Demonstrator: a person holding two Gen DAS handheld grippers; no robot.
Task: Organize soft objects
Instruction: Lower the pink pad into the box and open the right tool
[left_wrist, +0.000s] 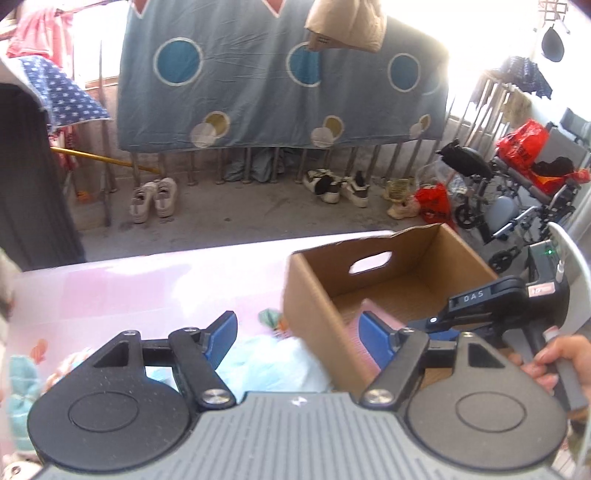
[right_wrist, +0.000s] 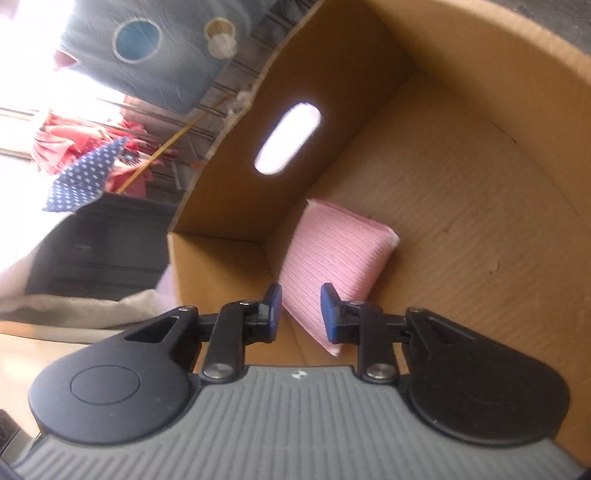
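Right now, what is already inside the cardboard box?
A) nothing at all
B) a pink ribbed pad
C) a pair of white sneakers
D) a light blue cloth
B: the right wrist view shows a pink ribbed pad leaning in the corner of the cardboard box, with the right claw open and apart from it.

Pink ribbed cloth (right_wrist: 332, 258) in a plain brown cardboard box (right_wrist: 461, 184); pale blue cloth (left_wrist: 273, 365) on the pink worktop (left_wrist: 147, 288); blue-padded fingers (right_wrist: 272, 310).

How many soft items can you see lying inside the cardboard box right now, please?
1: a pink cloth leaning in a corner of the cardboard box. The right claw may hide others.
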